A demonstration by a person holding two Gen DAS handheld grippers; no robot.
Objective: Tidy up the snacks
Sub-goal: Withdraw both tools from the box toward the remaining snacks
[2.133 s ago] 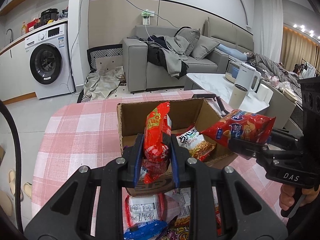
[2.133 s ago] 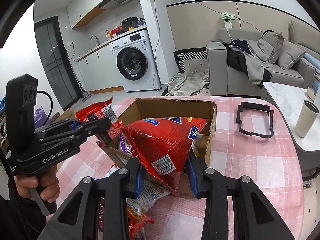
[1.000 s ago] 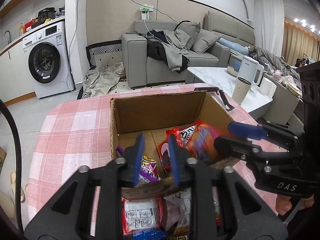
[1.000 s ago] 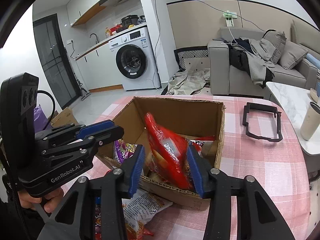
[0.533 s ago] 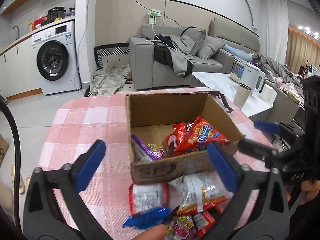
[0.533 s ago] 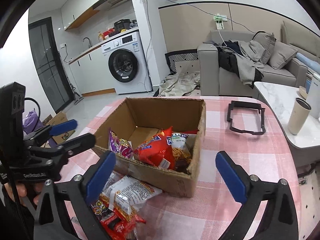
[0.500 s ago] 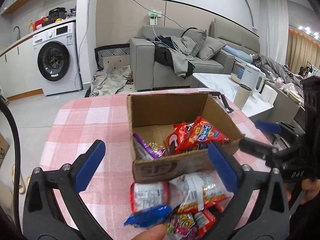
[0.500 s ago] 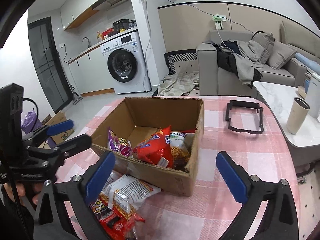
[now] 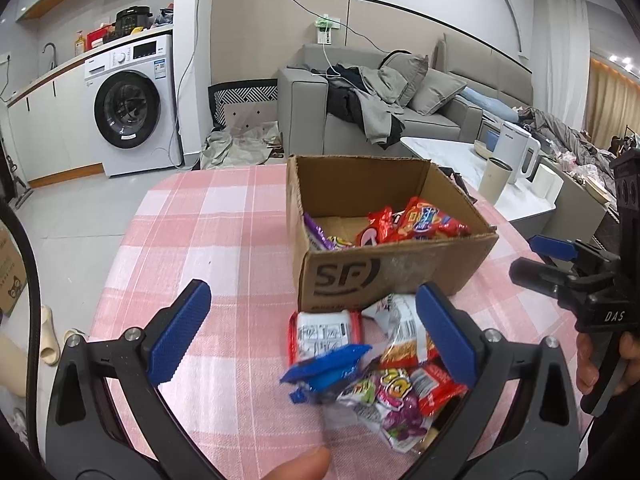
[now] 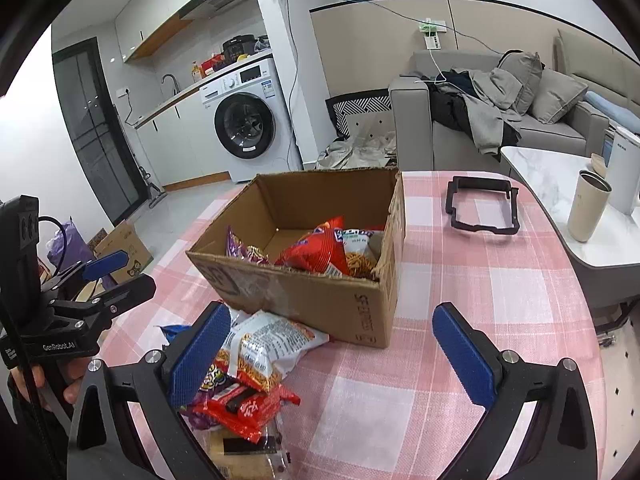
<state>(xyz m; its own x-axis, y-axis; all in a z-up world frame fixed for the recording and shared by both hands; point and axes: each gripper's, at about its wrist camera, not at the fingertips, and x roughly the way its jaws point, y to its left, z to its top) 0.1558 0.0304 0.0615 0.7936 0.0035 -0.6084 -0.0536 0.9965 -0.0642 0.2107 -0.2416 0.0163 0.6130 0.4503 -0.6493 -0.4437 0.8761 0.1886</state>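
Two grippers, both spread wide and holding nothing, their jaws having just been opening with no packet between them. Left gripper [image 9: 312, 328]: blue pads apart over a heap of loose snack packets [image 9: 380, 372] lying on the surface [image 9: 224, 240] just in front of the cardboard box [image 9: 384, 272]; a fingertip shows at the bottom edge of that view. Right gripper [image 10: 332, 352]: blue pads apart over bare checked cloth and the box's near right corner, the heap under its left pad.

Cardboard box: open-topped, standing toward the middle of the surface, printed "SF" on its near wall. Contents: a red chip bag [image 10: 316, 252], a purple packet [image 10: 240, 250] against the left wall, a noodle snack packet [image 10: 360, 256] against the right wall.

Loose heap: a white-backed red packet [image 9: 324, 334], a blue packet [image 9: 324, 368], a red wrapper [image 10: 240, 410], several others overlapping.

Black plastic frame [image 10: 482, 212]: flat near the far right edge of the surface, well apart from the box.
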